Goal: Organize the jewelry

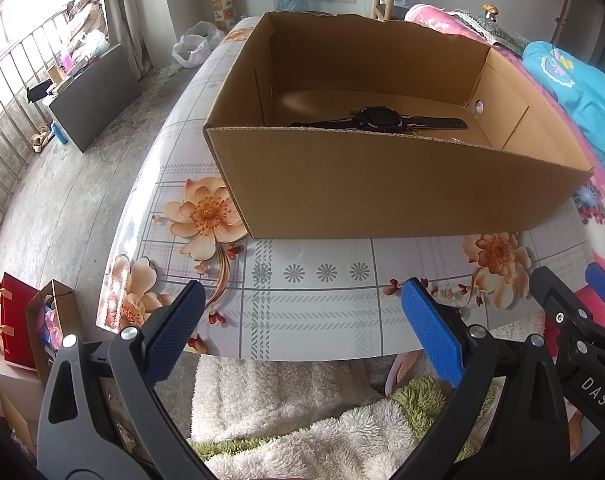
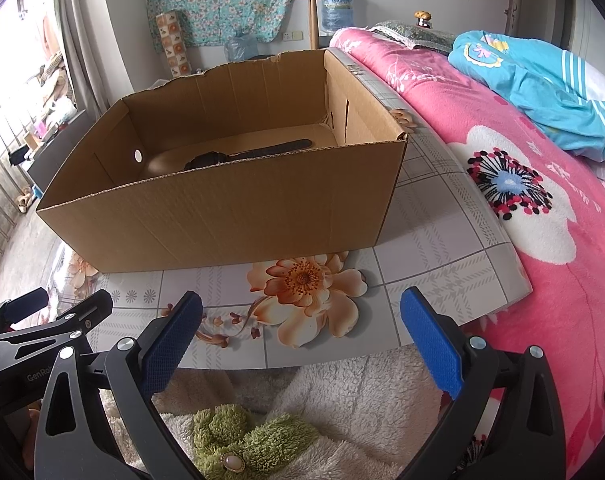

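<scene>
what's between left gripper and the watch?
Left gripper hangs open at the table's near edge. Ahead lies bare floral tabletop, then the box's front wall. The watch lies inside, behind it. Left wrist view shows this.

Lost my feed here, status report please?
Left claw open, empty. Right claw open, empty. Black watch lying in cardboard box. Nothing in the way.

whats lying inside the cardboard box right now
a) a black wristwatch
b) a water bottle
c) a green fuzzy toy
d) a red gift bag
a: a black wristwatch lies flat on the floor of the cardboard box, strap stretched out, seen over the near wall in both wrist views; a fine chain may lie beside it, too small to tell.
</scene>
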